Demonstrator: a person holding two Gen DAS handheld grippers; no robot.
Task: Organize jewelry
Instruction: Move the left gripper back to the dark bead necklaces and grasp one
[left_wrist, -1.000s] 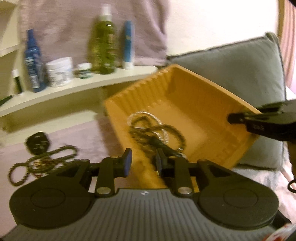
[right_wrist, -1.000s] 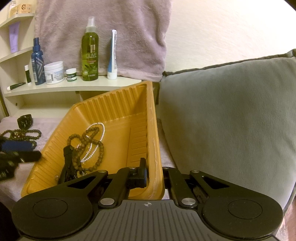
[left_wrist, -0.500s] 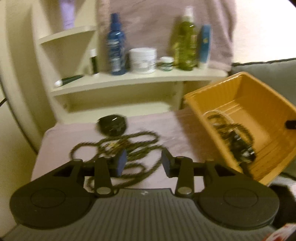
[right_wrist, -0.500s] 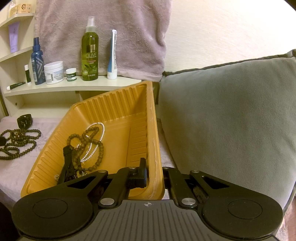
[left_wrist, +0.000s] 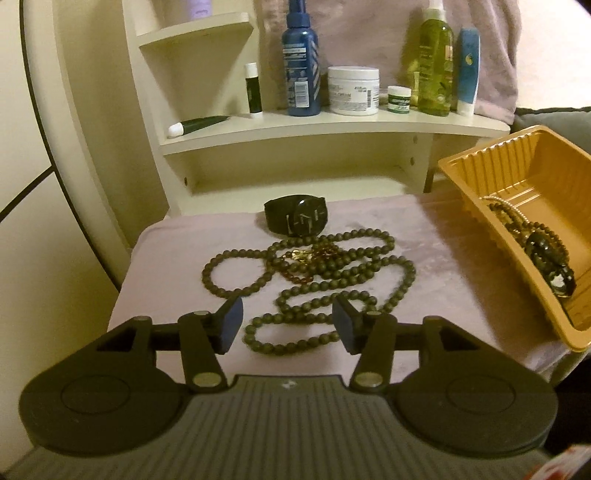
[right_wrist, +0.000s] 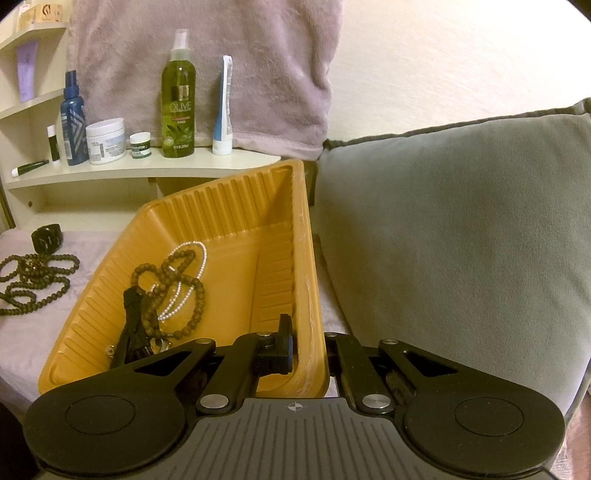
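Grey cushion (right_wrist: 454, 229) at right, pale shelf unit (left_wrist: 332, 129) with bottles at rear, mauve cloth-covered surface (left_wrist: 177, 251) in front. Orange tray (right_wrist: 236, 221) tilted at the cushion's left, its near right rim clamped between the closed jaws of the right gripper (right_wrist: 310, 347); bead strands, a pearl strand (right_wrist: 184, 291) and a black clip inside. Long bead necklace (left_wrist: 332, 273) coiled loose on the cloth just before a black watch (left_wrist: 297, 220); left gripper (left_wrist: 288, 321) above its near loops, jaws just opened wider, pads clear of the beads.
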